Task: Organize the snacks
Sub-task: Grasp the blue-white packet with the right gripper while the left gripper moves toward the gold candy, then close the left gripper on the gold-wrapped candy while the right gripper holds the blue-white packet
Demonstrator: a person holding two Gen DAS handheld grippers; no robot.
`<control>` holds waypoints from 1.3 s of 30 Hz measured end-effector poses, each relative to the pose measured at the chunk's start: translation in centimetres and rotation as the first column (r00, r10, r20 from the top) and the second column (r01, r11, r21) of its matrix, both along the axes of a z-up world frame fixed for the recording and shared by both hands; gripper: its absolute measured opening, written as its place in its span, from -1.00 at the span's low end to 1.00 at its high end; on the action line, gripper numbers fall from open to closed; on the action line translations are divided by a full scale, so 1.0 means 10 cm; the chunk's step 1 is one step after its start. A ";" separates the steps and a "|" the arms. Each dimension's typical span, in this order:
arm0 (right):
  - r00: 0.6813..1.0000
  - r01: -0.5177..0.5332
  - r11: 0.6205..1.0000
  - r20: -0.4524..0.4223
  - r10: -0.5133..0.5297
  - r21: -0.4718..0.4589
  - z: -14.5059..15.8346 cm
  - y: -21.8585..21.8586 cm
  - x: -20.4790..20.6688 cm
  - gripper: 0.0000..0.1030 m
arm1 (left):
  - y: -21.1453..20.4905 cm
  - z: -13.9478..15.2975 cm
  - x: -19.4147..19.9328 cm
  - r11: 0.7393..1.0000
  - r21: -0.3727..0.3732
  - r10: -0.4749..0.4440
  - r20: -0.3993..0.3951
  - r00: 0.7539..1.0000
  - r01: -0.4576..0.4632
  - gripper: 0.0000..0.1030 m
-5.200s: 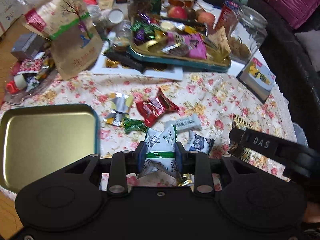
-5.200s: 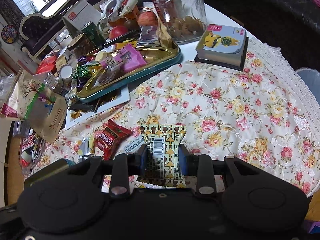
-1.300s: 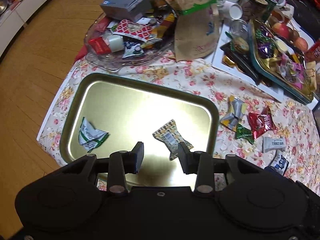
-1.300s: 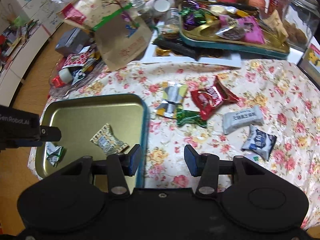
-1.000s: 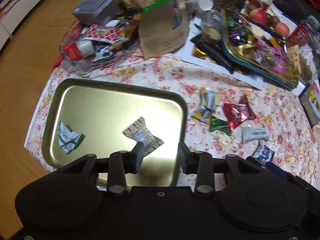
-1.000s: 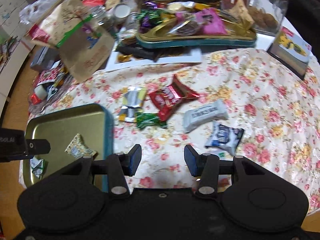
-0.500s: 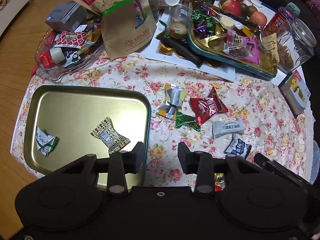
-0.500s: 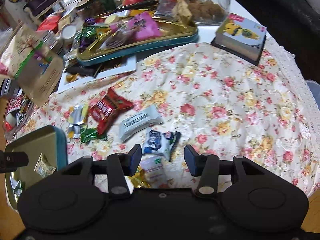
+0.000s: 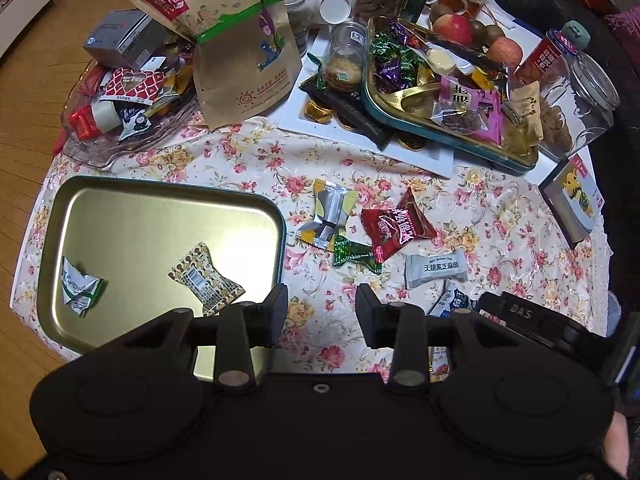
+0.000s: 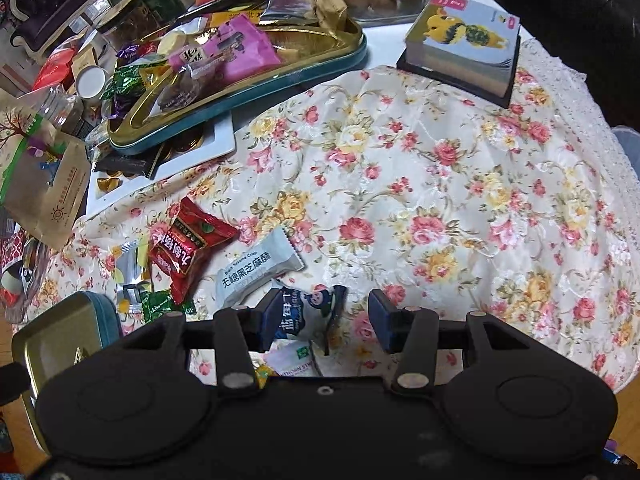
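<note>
A gold tray with a teal rim (image 9: 152,232) lies at the left on the floral cloth. In it are a green-white packet (image 9: 78,288) and a yellow patterned packet (image 9: 206,280). My left gripper (image 9: 322,312) hangs open and empty over the cloth by the tray's right edge. Loose on the cloth are a silver-yellow packet (image 9: 328,216), a red packet (image 9: 394,228), a green candy (image 9: 356,256) and a grey sesame bar (image 10: 256,268). My right gripper (image 10: 328,320) stands open over a blue-white packet (image 10: 304,312), which lies between its fingers, nearer the left one.
At the back stand a second tray heaped with sweets (image 10: 340,54), a kraft paper bag (image 9: 236,40), a glass jar (image 9: 576,92) and a glass dish of snacks (image 9: 120,96). A small boxed book (image 10: 464,44) lies far right. Another white packet (image 10: 296,360) lies under the right gripper.
Both grippers have let go of their packets, which now lie in the tray. The right gripper has swung right over the loose snacks; the left has shifted right to the tray's edge.
</note>
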State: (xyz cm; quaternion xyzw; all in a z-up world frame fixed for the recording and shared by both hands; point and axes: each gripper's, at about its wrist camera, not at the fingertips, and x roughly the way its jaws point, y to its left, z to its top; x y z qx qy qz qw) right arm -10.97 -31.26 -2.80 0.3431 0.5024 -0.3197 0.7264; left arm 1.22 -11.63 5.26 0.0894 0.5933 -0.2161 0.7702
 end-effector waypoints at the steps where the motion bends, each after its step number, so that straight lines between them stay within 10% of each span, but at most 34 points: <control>1: 1.000 0.007 1.000 -0.001 -0.007 0.006 -0.03 0.01 0.02 -0.03 | 0.00 -0.01 0.01 1.000 -0.001 0.002 -0.004 1.000 -0.002 -0.09; 39: 0.990 0.012 0.991 -0.134 -0.030 -0.136 -0.64 0.29 0.33 0.20 | 0.30 0.01 0.15 0.998 -0.024 0.052 -0.020 0.998 -0.052 -0.09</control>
